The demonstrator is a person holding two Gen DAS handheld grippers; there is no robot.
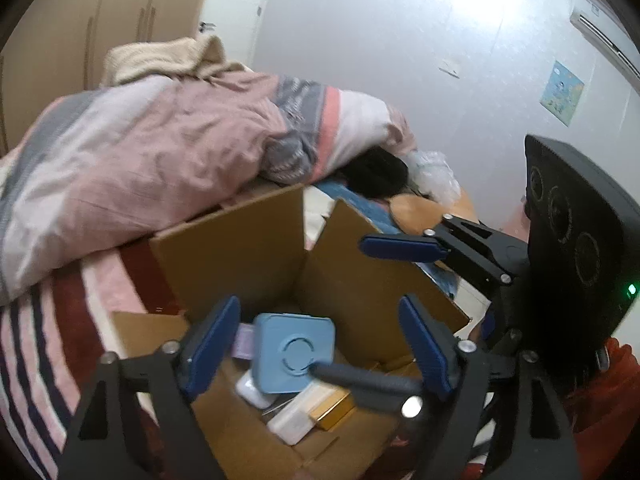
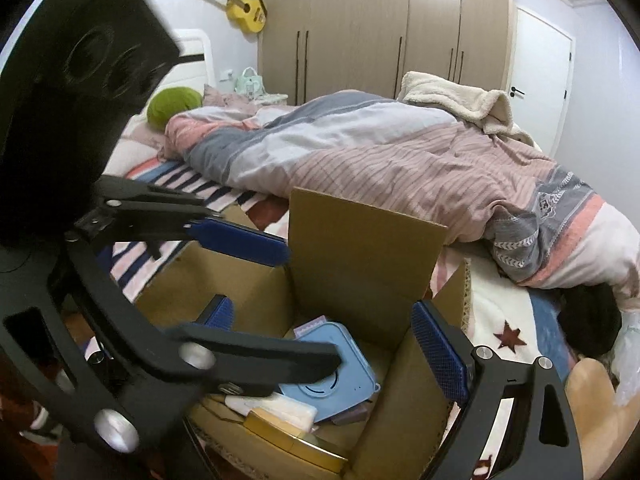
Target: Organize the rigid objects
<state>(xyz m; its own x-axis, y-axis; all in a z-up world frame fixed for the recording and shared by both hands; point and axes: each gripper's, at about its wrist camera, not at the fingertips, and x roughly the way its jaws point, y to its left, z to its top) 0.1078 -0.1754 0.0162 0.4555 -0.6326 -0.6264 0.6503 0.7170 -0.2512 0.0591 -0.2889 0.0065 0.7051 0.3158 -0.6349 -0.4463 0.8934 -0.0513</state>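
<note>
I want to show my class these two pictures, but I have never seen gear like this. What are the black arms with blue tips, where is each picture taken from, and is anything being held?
A person holds a hand-held gripper in each hand, each carrying a camera looking along its fingers. The left gripper frames the left wrist view; the right gripper frames the other. Both stand open, holding nothing. Below them, on a bed, is an open cardboard box containing a light blue square device, a white case and a gold box.

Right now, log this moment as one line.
left gripper: open, empty | right gripper: open, empty | blue box: in cardboard box
</note>
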